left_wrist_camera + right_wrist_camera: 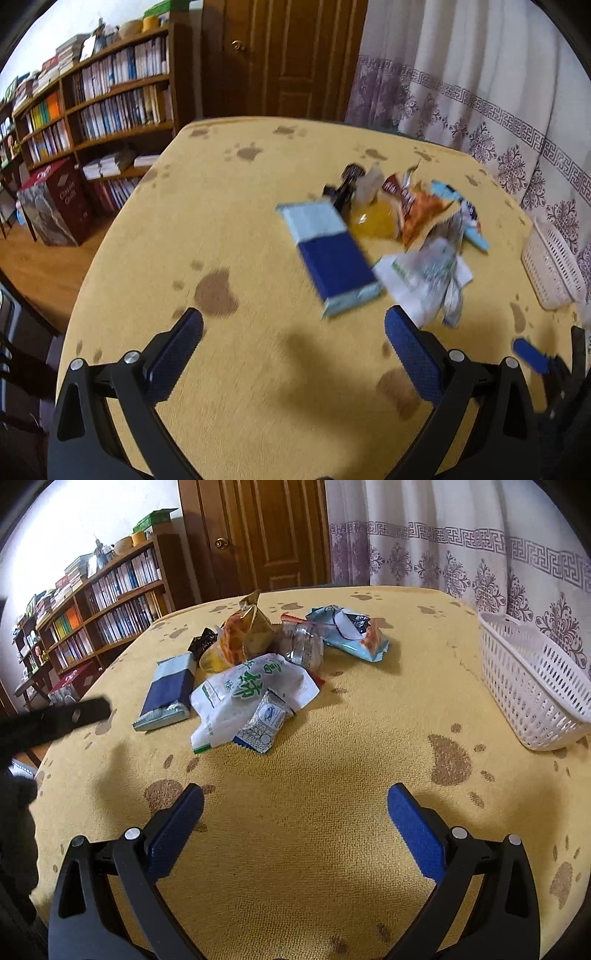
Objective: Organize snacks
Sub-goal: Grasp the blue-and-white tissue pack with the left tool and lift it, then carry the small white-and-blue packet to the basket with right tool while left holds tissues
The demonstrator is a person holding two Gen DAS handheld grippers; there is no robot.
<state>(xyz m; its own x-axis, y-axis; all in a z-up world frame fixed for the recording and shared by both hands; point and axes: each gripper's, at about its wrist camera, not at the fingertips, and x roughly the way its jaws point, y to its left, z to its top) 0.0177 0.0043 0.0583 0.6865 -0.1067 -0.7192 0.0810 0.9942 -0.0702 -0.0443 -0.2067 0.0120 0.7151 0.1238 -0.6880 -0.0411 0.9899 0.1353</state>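
Snacks (pixel 255 672) piled mid-table, well left of white basket (pixel 532 686). Blue bar (pixel 168 692) at pile's left edge. Left gripper (pixel 293 338) and right gripper (pixel 295 812) both spread, empty, short of pile.

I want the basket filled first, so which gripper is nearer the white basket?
Right. The right gripper hovers open over the cloth with the white basket just ahead to its right. The left gripper, also open, sits farther left, near the blue snack bar.
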